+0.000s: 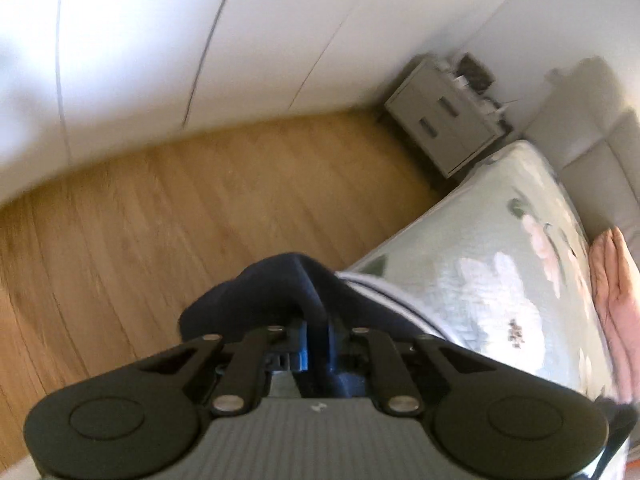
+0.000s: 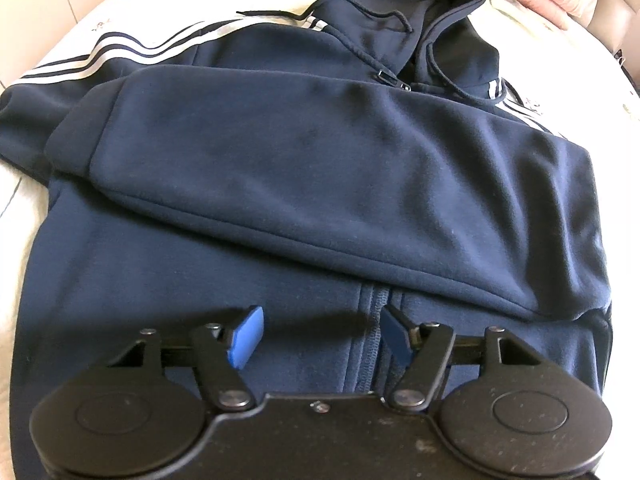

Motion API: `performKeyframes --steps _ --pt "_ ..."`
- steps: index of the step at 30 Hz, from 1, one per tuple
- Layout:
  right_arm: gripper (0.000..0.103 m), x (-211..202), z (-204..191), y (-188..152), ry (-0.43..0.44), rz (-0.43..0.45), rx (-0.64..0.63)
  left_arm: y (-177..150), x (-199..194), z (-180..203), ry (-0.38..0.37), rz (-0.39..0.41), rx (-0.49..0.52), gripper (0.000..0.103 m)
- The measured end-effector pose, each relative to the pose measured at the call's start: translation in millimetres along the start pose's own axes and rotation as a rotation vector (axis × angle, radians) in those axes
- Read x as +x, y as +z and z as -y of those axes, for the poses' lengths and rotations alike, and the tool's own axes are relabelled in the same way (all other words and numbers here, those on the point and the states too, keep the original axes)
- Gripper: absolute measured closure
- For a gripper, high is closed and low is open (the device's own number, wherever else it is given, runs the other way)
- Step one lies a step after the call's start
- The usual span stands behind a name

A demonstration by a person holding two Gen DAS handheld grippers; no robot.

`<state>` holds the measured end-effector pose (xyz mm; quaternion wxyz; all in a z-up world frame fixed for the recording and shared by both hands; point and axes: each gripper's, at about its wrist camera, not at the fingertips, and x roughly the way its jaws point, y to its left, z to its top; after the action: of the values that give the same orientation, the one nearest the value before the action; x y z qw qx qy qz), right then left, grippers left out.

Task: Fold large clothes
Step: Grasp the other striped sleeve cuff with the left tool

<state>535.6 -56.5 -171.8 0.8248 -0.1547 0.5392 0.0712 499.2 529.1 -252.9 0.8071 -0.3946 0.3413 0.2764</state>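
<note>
Navy hoodie [image 2: 320,152] on bed [image 1: 500,248]

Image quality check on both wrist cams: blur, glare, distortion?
Left wrist: motion-smeared floor and wardrobe doors, strong fisheye bend, doors blown out; the closed left tool on the navy sleeve stays fairly sharp. Right wrist: sharper; hoodie well lit, bedspread overexposed, edges curved.

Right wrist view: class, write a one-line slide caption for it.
Open right gripper hovers over a navy hoodie on the bed, one sleeve folded across its chest.
</note>
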Motion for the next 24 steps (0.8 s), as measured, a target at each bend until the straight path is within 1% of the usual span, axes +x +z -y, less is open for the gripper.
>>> performKeyframes --steps 3,6,8,10,12,14,15,16,17,18,19,20,21,22,23,24 --pt "0.025 -5 0 -2 -0.013 0.016 -0.003 -8 -40 33 -0.009 0.104 0.139 0.093" --pt "0.025 -16 4 -7 -0.010 0.036 -0.003 -27 -90 76 -0.052 0.209 0.299 0.093" --pt "0.025 -25 7 -11 -0.010 0.050 -0.007 -51 -125 112 -0.095 0.272 0.434 0.093" --pt "0.025 -34 12 -15 -0.011 0.066 -0.008 -83 -158 149 -0.153 0.324 0.576 0.093" --pt "0.025 -43 21 -21 -0.008 0.076 0.001 -121 -187 185 -0.238 0.344 0.709 0.093" --pt "0.025 -51 32 -27 0.002 0.084 0.018 -167 -206 221 -0.327 0.332 0.849 0.093" --pt "0.025 -54 39 -30 0.006 0.090 0.027 -192 -212 237 -0.368 0.314 0.926 0.090" --pt "0.025 -57 46 -34 0.007 0.095 0.038 -218 -214 254 -0.416 0.269 1.010 0.083" --pt "0.025 -59 53 -38 0.006 0.097 0.049 -246 -214 269 -0.452 0.230 1.089 0.080" --pt "0.025 -59 59 -41 0.005 0.095 0.058 -273 -209 280 -0.472 0.197 1.153 0.067" --pt "0.025 -59 66 -45 0.002 0.088 0.070 -299 -201 290 -0.489 0.141 1.213 0.045" --pt "0.025 -59 74 -49 -0.001 0.080 0.081 -326 -191 295 -0.493 0.078 1.266 0.039" --pt "0.025 -58 80 -53 -0.003 0.073 0.092 -345 -180 298 -0.473 0.037 1.309 0.043" --pt "0.025 -58 88 -55 0.000 0.066 0.109 -364 -172 299 -0.437 -0.001 1.360 0.048" --pt "0.025 -59 95 -56 0.008 0.065 0.122 -375 -168 297 -0.410 -0.016 1.393 0.050" --pt "0.025 -59 102 -57 0.018 0.068 0.133 -384 -169 292 -0.386 -0.014 1.411 0.050"
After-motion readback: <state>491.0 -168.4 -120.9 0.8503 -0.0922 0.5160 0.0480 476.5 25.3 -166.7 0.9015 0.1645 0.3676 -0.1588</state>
